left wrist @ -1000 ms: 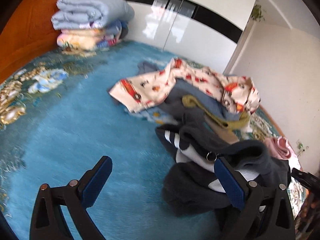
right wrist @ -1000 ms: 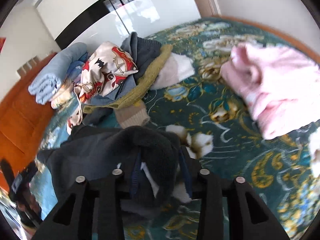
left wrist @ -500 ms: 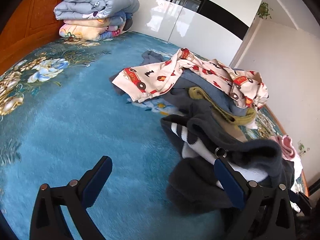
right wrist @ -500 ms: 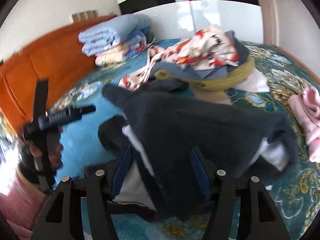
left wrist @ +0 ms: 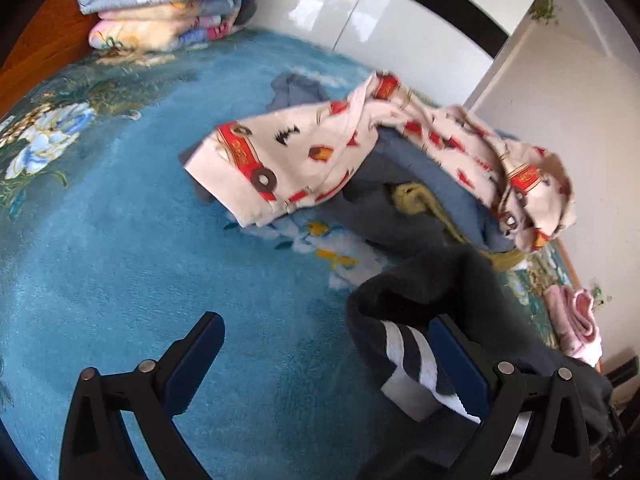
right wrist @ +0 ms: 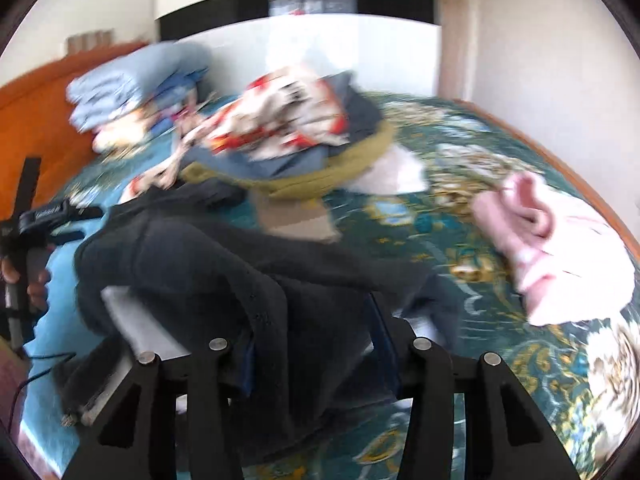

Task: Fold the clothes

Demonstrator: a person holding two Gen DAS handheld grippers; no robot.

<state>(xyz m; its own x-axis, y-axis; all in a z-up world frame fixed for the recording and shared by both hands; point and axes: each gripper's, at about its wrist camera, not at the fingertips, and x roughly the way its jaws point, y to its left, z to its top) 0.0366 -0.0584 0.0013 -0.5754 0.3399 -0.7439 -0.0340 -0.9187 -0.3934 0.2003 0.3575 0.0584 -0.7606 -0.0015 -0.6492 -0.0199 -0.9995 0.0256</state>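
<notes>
A dark grey garment with a white-striped lining [left wrist: 448, 292] lies bunched at the near edge of a clothes pile on a blue floral bedspread [left wrist: 120, 240]. My right gripper [right wrist: 312, 344] is shut on this dark garment [right wrist: 224, 264] and holds its fabric between the blue pads. My left gripper [left wrist: 328, 356] is open and empty; its right finger [left wrist: 460, 356] touches the garment's striped edge, its left finger is over bare bedspread. The right wrist view is blurred by motion.
A pile holds a cream car-print garment [left wrist: 320, 160], blue and olive pieces [left wrist: 420, 200]. A pink garment [right wrist: 552, 248] lies to the right. Folded quilts [left wrist: 172, 4] are stacked by the orange headboard [right wrist: 36, 96]. White wardrobe doors stand behind.
My right gripper has dragged the dark garment away from the pile, toward the left gripper. The left gripper has stayed open and shifted closer to the garment's striped edge.
</notes>
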